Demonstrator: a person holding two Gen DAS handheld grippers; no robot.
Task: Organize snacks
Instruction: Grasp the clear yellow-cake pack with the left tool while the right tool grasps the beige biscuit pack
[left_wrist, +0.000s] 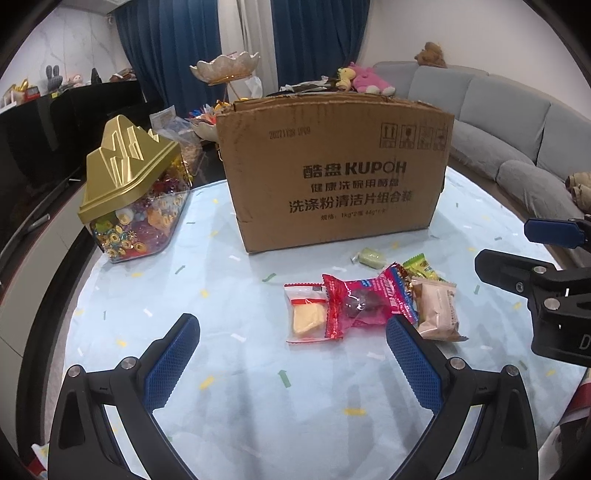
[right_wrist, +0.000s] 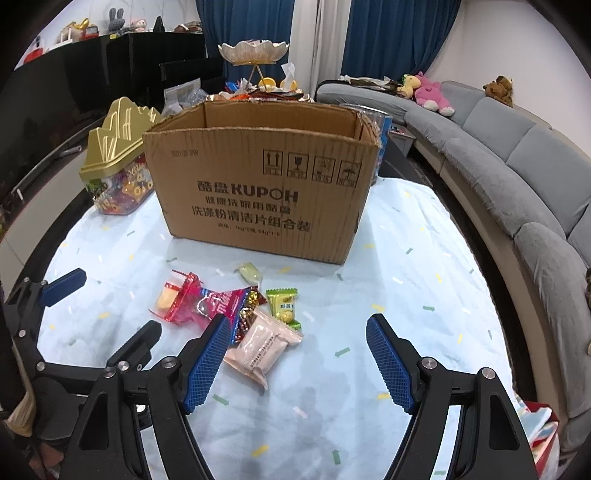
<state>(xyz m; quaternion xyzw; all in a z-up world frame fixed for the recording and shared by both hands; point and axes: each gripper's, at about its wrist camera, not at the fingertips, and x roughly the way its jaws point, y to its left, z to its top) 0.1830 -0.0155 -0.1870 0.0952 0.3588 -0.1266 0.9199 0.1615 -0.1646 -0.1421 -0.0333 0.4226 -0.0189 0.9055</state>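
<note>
Left wrist view: the left gripper (left_wrist: 291, 330) hovers low over the table (left_wrist: 229, 288), its blue-padded fingers (left_wrist: 171, 363) spread wide and holding nothing. Between and just past the fingertips lies a cluster of snacks: a clear packet with a yellow piece (left_wrist: 306, 316), partly overlapped by a red wrapper (left_wrist: 364, 301), and on the far side of that a pale pink packet (left_wrist: 437, 314) whose lower corner sits just beside the gripper's right-hand finger. A green-yellow packet (left_wrist: 421, 266) peeks out behind the pink one, and a small green candy (left_wrist: 370, 257) lies alone, nearer the cardboard box (left_wrist: 334, 177). That box stands upright at the middle of the table, printed side toward the camera. To its left is a clear candy jar with a gold lid (left_wrist: 127, 173).

From the right wrist view, the right gripper (right_wrist: 295, 325) also has its fingers (right_wrist: 391, 363) well apart and empty. Its left-hand finger overlaps the edge of the red wrapper (right_wrist: 218, 301) and the pink packet (right_wrist: 264, 343) in this view; whether it touches them cannot be told. The box (right_wrist: 258, 192) is open at the top. A grey sofa (right_wrist: 517, 155) curves along the right side of the room.
</note>
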